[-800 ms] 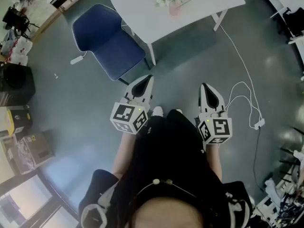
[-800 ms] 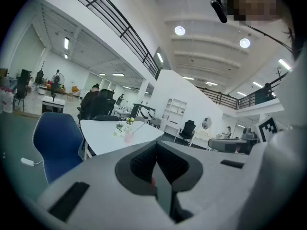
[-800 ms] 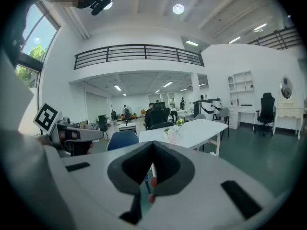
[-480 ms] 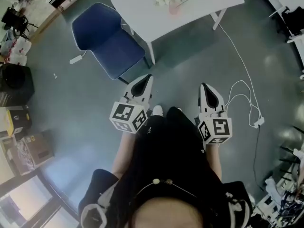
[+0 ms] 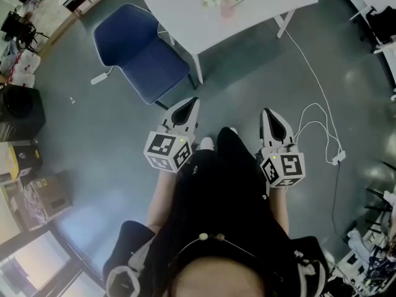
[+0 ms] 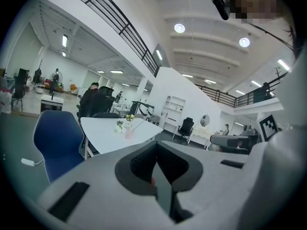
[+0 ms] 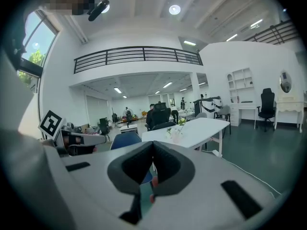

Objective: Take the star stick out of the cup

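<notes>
1. Grey floor lies under your left gripper (image 5: 190, 104) and right gripper (image 5: 268, 115); both are closed and empty.
2. Only one foot (image 5: 229, 130) has edged forward since a moment ago.
3. Well ahead, the star stick (image 5: 242, 0) stands in the pink cup (image 5: 226, 12) on the white table (image 5: 272, 2), untouched.

Black clothes (image 5: 216, 203), white shoes (image 5: 206, 143) — grey left tongs (image 5: 190, 102), right tongs (image 5: 267, 112)

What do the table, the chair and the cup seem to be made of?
Table: the top is white, smooth and matte, so probably laminate or painted board. The thin white legs are likely metal.
Chair: blue with a dull, soft look and no shine, so probably fabric upholstery.
Cup: pale pink, perhaps plastic or glass. It is too small here to tell which.
</notes>
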`<state>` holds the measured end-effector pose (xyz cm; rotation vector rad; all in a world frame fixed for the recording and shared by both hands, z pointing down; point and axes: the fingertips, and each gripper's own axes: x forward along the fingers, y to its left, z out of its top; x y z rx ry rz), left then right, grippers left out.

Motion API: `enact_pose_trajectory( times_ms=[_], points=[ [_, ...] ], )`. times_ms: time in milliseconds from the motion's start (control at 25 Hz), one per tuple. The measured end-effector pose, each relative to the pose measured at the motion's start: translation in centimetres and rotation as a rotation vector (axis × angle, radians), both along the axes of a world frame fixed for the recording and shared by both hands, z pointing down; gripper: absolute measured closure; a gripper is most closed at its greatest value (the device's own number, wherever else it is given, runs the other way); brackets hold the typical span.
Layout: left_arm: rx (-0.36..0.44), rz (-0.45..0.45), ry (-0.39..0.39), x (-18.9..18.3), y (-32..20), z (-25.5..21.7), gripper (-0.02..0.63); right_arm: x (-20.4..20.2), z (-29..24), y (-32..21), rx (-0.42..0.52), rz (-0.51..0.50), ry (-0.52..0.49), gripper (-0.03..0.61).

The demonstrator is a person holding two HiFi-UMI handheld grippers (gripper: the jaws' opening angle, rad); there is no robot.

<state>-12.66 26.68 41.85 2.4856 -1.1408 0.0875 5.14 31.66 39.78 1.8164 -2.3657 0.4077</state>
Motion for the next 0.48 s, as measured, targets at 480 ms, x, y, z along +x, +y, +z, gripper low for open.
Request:
enact_pose_trajectory(
  times_ms=[480],
  points=[
    [0.026, 0.025, -0.04, 1.1, -5.3, 0.8, 0.609, 3.4, 1.9, -7.4, -0.029, -0.002, -0.082, 0.577]
  ],
)
